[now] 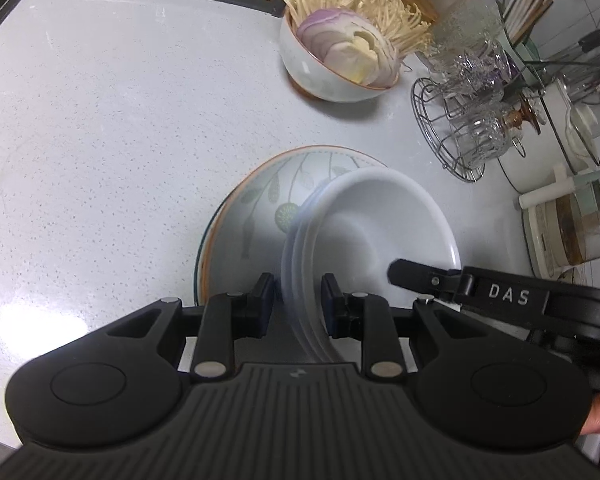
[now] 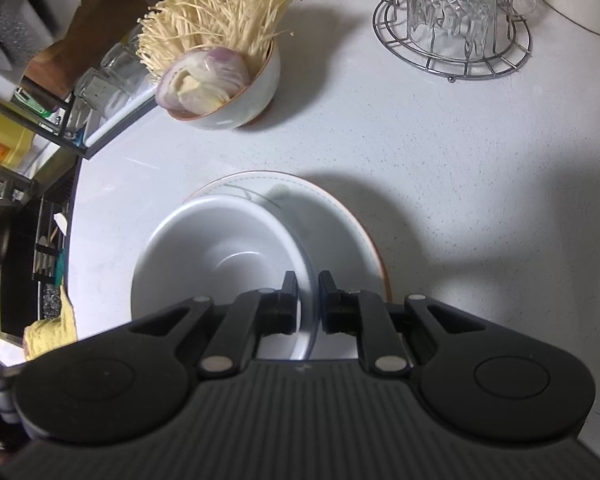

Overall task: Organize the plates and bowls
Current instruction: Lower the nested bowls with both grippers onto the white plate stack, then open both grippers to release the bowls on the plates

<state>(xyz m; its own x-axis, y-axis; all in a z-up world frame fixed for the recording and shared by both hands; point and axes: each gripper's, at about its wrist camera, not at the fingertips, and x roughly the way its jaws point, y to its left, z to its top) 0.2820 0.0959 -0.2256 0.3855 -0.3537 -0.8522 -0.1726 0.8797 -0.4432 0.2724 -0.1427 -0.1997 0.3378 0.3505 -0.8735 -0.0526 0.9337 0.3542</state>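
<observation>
A plain white, deep-sided ceramic bowl (image 1: 380, 216) hangs tilted over a wide, shallow plate (image 1: 260, 200) with an orange rim and a pale green leaf pattern, which lies flat on the speckled white stone countertop (image 1: 120, 120). The left gripper (image 1: 298, 284) is clamped on the bowl's left rim, one finger inside and one outside; the right gripper (image 2: 308, 284) pinches the opposite rim the same way, its jaws nearly together on the thin wall. The bowl's rim looks blurred and doubled in the left wrist view, so whether its underside touches the plate cannot be told. Both gripper bodies cover the near edges of bowl and plate.

Farther back stands a small white bowl (image 2: 252, 92) holding sliced purple onion (image 2: 208, 76) and a bundle of pale enoki mushrooms (image 2: 216, 12). To its right sits a round wire rack (image 2: 452, 44) of upturned cut-glass tumblers. A dark sink edge (image 2: 32, 240) with a yellow cloth (image 2: 52, 328) borders the counter's left side in the right wrist view
</observation>
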